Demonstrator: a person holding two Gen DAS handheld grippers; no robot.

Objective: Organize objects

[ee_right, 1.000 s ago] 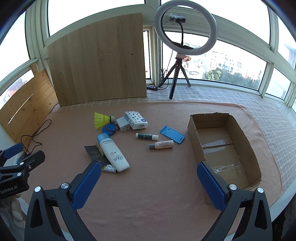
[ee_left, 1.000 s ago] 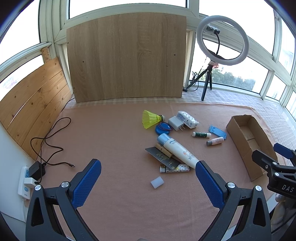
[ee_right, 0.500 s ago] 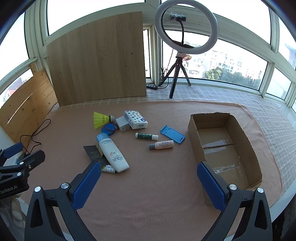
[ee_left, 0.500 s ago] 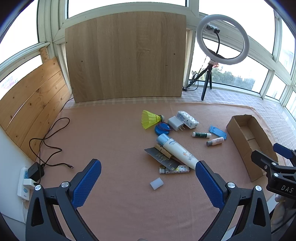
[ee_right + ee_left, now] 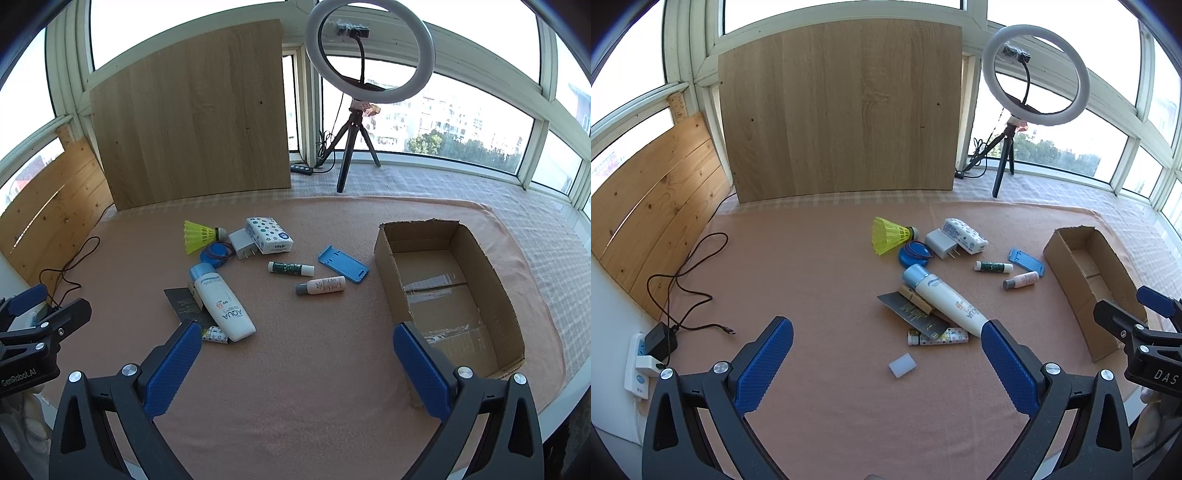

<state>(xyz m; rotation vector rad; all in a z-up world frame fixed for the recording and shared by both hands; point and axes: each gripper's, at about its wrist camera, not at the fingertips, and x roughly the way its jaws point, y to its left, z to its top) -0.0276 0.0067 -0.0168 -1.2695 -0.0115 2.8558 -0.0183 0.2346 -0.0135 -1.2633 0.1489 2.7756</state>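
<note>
Several small objects lie on the pink cloth: a yellow shuttlecock (image 5: 199, 235), a blue round lid (image 5: 216, 253), a white charger (image 5: 242, 242), a dotted tissue pack (image 5: 269, 235), a green-labelled stick (image 5: 291, 268), a pink mini bottle (image 5: 320, 285), a blue phone stand (image 5: 343, 263), a white AQUA tube (image 5: 221, 302) and a small white cap (image 5: 902, 364). An open cardboard box (image 5: 491, 291) stands at the right. My left gripper (image 5: 886, 363) and right gripper (image 5: 297, 363) are open, empty, and held above the cloth's near side.
A wooden board (image 5: 842, 110) leans at the back, wood planks (image 5: 653, 206) line the left. A ring light on a tripod (image 5: 369, 55) stands behind the cloth. A black cable (image 5: 687, 280) and a power strip (image 5: 639, 369) lie at the left edge.
Both views have shifted very slightly; the objects have not moved and both grippers stay open.
</note>
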